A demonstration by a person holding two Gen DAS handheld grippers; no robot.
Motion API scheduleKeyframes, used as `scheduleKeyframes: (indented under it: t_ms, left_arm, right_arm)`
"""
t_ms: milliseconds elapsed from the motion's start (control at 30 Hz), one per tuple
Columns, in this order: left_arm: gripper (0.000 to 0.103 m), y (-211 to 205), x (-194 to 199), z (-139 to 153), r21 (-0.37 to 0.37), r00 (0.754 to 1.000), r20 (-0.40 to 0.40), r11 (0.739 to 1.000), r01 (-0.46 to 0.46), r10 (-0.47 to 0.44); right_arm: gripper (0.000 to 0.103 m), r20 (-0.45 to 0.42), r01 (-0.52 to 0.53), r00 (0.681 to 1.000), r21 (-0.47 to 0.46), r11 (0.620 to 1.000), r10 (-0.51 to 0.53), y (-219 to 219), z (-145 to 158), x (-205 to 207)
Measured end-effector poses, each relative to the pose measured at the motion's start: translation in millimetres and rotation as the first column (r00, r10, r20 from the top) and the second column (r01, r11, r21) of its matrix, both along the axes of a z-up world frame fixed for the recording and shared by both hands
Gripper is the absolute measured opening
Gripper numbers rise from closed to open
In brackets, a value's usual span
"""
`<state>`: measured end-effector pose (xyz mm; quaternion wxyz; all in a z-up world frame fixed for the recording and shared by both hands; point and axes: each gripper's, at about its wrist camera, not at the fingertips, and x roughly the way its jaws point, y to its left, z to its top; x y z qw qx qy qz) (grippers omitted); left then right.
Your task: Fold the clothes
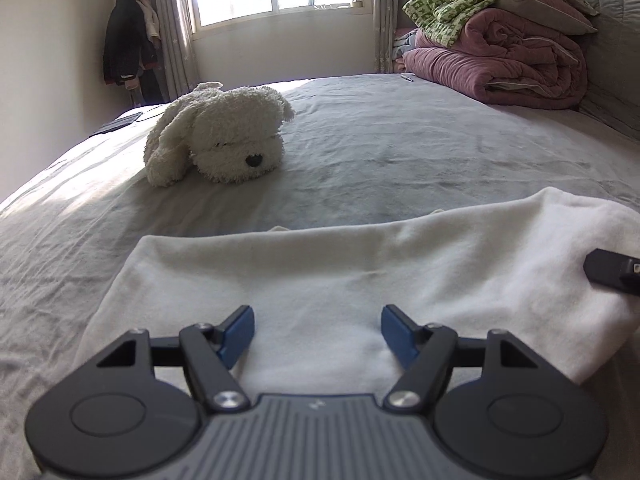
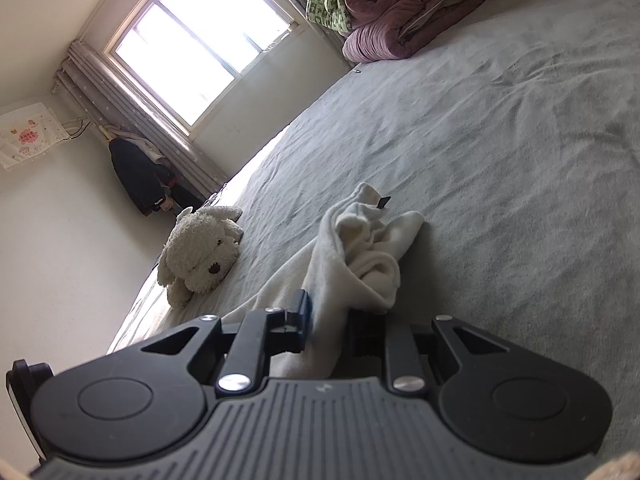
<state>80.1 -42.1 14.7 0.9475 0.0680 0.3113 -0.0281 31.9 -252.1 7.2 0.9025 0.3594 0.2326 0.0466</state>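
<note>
A white garment (image 1: 360, 276) lies spread flat on the grey bed sheet (image 1: 400, 148), just in front of my left gripper (image 1: 318, 334). That gripper hovers over the garment's near edge, open, with nothing between its blue pads. At the right edge of the left wrist view a black part of my right gripper (image 1: 612, 270) rests against the cloth. In the right wrist view the right gripper (image 2: 328, 320) is shut on a bunched fold of the white garment (image 2: 360, 248), which rises crumpled ahead of the fingers. A small black tag (image 2: 384, 202) sticks out of the cloth's far end.
A white plush dog (image 1: 218, 134) lies on the bed beyond the garment to the left. Folded purple and green quilts (image 1: 492, 36) are piled at the far right by the headboard. A dark flat object (image 1: 118, 123) sits at the far left bed edge, near the window wall.
</note>
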Motion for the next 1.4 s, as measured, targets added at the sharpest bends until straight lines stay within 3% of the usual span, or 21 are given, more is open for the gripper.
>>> scheduleKeyframes:
  t_ms: [167,433,567,700,1067,1233,1400]
  left_arm:
    - [0.071,3,-24,-1,-0.011,1.000,0.025,1.000,0.004,-0.003]
    - [0.071,-4,-58,-4,0.095,0.995,0.036,0.991,0.090,-0.094]
    - [0.071,-4,-64,-3,0.158,0.984,0.016,0.972,0.175,-0.179]
    - [0.071,11,-64,-2,0.105,0.969,-0.012,0.963,0.248,-0.248]
    - [0.071,19,-51,9,-0.053,0.963,-0.019,0.962,0.267,-0.268]
    - [0.071,29,-40,9,-0.087,0.974,-0.039,0.972,0.217,-0.221]
    - [0.069,34,-45,18,-0.094,0.985,0.016,0.980,0.175,-0.175]
  right_arm:
    - [0.023,-0.008,0.000,1.000,0.007,1.000,0.000,-1,-2,-1]
    - [0.023,-0.015,0.001,1.000,0.016,1.000,-0.001,-3,-3,-1]
    - [0.023,-0.017,0.006,1.000,0.043,0.999,-0.005,-5,-6,-2]
    - [0.026,-0.051,0.020,0.999,0.106,0.994,-0.014,-10,-16,0]
    - [0.027,-0.045,0.035,0.999,0.189,0.981,-0.027,-17,-22,-3]
    - [0.026,0.026,-0.003,1.000,0.054,0.999,0.001,-3,-3,-7]
    - [0.025,0.106,-0.036,0.993,-0.107,0.994,0.048,15,18,-11]
